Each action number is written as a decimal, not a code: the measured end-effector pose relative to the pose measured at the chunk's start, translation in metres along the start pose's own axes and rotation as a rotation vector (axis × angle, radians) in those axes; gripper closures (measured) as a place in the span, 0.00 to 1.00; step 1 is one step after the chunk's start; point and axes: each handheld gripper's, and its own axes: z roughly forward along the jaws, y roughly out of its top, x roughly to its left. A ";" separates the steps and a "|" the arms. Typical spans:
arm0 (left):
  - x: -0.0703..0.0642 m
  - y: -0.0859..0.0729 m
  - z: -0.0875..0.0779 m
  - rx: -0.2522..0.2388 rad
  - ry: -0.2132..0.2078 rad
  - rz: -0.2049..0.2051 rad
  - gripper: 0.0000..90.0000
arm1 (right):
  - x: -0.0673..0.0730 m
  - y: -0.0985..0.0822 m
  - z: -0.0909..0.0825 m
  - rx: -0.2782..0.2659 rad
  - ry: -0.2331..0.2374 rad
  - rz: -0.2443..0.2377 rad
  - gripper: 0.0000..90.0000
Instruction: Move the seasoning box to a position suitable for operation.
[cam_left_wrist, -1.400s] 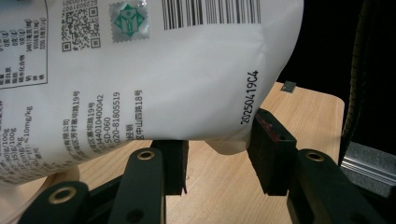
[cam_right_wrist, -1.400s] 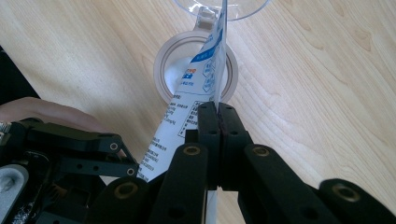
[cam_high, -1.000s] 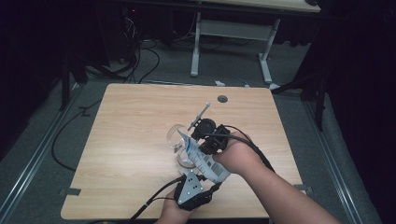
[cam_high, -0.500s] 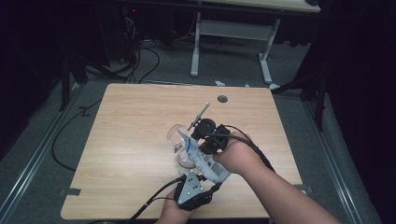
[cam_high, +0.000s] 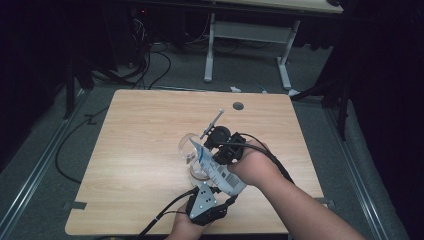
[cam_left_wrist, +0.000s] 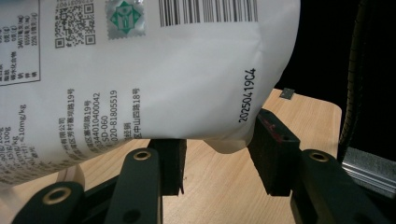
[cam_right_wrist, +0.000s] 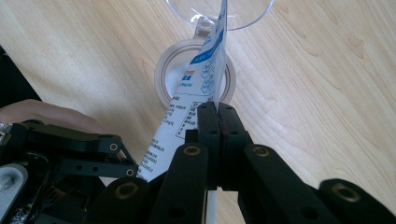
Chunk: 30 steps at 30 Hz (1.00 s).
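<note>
The pouch (cam_high: 215, 167) slants over the tape roll (cam_high: 196, 172), its top inside the glass (cam_high: 189, 147) behind.

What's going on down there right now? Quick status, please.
Right tongs shut on the white pouch, tipped over the clear glass. Left tongs just opening around the pouch's bottom. Nothing in the way.

Both grippers are black linkages with brass-ringed pivot holes; the left gripper (cam_high: 206, 204) carries a grey three-cornered plate and trails a black cable.
</note>
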 end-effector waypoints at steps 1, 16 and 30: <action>0.000 0.000 0.000 0.000 0.000 0.001 0.65 | 0.000 0.000 0.000 0.000 0.001 0.001 1.00; -0.001 0.000 0.000 0.001 0.002 0.004 0.64 | 0.001 0.000 0.001 -0.005 -0.001 0.000 1.00; -0.002 0.000 0.000 -0.006 0.002 0.000 0.64 | 0.000 -0.001 0.000 -0.012 0.002 0.001 1.00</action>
